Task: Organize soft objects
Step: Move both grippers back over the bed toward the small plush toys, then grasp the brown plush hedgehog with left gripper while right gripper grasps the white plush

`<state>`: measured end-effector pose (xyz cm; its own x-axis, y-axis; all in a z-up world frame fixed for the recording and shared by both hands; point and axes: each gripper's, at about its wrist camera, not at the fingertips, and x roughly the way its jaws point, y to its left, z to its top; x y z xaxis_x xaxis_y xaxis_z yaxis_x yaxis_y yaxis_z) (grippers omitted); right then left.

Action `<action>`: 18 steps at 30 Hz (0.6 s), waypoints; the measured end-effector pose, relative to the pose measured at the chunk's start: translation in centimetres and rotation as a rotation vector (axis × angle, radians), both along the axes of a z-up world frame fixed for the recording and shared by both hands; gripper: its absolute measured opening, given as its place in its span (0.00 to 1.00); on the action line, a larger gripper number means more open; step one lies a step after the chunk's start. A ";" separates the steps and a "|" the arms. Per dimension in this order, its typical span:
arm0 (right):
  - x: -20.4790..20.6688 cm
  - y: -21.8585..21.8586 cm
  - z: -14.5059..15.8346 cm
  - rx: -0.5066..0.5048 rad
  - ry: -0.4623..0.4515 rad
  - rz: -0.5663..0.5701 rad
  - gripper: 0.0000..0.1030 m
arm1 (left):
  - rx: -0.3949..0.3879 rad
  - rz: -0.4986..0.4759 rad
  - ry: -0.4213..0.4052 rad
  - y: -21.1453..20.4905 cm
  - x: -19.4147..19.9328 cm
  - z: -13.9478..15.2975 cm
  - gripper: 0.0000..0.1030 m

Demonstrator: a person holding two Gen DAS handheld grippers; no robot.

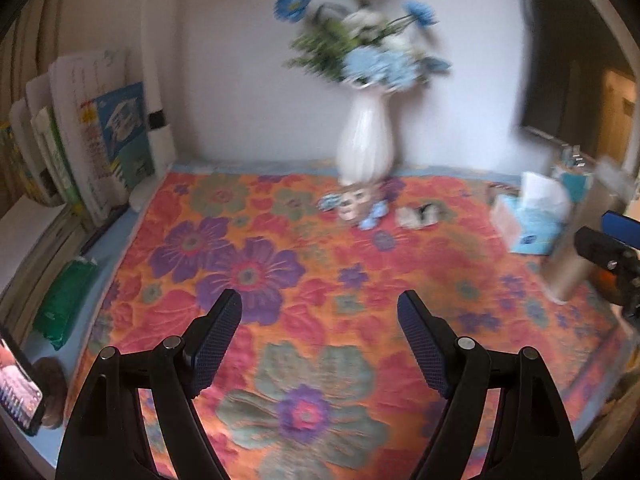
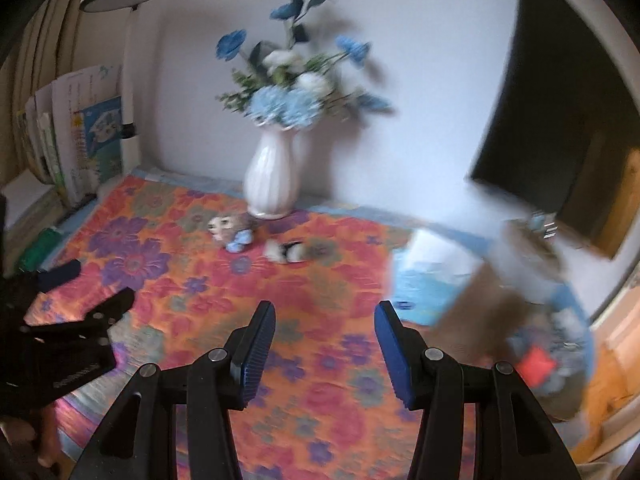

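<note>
Two small soft toys lie on the flowered cloth near the vase. One is a doll-faced toy with blue bits (image 1: 354, 205) (image 2: 228, 229). The other is a black-and-white plush (image 1: 420, 215) (image 2: 288, 251) just to its right. My left gripper (image 1: 320, 324) is open over the cloth, well short of both toys, nothing between its fingers. My right gripper (image 2: 325, 334) is open too, jaws narrower, empty, also short of the toys. Each gripper shows at the edge of the other's view: the right gripper (image 1: 614, 248) and the left gripper (image 2: 76, 300).
A white vase (image 1: 365, 142) (image 2: 272, 176) of blue flowers stands at the back by the wall. A tissue box (image 1: 532, 216) (image 2: 430, 276) and a blurred container (image 2: 520, 300) sit right. Books (image 1: 92, 140) and a green packet (image 1: 66, 300) line the left edge. A phone (image 1: 18, 388) sits low left.
</note>
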<state>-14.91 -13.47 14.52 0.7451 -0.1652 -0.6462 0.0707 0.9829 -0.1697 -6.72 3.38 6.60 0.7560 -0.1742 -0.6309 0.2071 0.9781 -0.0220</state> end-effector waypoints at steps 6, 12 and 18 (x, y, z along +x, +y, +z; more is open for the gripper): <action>6.9 -1.1 -3.4 0.337 0.117 0.122 0.49 | -0.062 0.098 0.101 4.1 3.9 -3.2 0.77; 10.9 0.2 -9.1 0.310 0.132 0.108 0.49 | -0.111 0.131 0.146 5.9 5.5 -5.4 0.77; 11.7 0.5 -11.8 0.311 0.155 0.101 0.50 | -0.093 0.104 0.129 5.3 5.3 -5.5 0.77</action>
